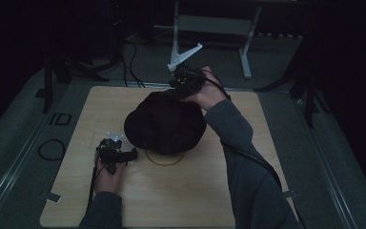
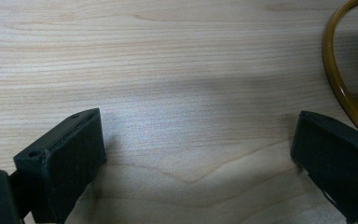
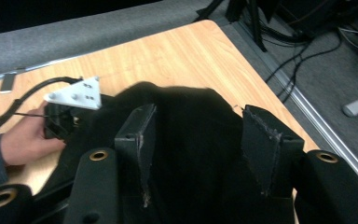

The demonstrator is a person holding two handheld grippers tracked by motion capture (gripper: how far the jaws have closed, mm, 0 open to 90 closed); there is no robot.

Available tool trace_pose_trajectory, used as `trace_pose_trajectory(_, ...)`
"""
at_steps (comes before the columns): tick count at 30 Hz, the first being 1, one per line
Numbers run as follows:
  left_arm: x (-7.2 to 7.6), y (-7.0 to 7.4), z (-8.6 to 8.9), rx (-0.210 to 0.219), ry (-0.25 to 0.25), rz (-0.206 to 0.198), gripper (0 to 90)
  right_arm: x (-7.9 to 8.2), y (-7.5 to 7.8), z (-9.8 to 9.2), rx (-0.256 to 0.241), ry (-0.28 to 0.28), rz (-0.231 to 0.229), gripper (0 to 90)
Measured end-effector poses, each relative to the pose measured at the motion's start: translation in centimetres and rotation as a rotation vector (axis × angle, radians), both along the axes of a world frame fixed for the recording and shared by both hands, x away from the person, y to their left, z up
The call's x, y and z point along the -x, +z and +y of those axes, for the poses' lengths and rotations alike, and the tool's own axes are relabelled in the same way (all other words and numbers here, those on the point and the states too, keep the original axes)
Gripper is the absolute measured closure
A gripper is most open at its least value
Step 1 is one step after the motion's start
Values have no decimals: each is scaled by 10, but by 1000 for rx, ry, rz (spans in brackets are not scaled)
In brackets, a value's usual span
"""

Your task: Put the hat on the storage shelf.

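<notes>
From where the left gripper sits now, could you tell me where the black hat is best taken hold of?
I would take the black hat by its near-left edge, coming in low along the wooden table from the left. The left gripper lies there with its jaws open and aimed at that edge. The hat is a soft, slumped mound, so a thin edge should pinch better than the bulky top.

Black cloth (image 1: 164,123) matt, soft; table (image 2: 168,70) pale wood, smooth grain; ring (image 2: 335,70) glossy amber.
</notes>
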State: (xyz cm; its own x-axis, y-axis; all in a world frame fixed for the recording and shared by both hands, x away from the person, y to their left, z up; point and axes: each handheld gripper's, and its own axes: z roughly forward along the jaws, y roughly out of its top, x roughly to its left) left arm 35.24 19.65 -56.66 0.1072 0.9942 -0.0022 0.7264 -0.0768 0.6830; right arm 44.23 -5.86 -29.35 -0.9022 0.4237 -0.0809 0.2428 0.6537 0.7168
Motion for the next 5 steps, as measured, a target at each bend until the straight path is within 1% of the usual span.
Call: trace_pose_trajectory(5, 0, 0, 0, 0, 0, 0, 24, -1, -2, -11, -10, -25, 2, 448)
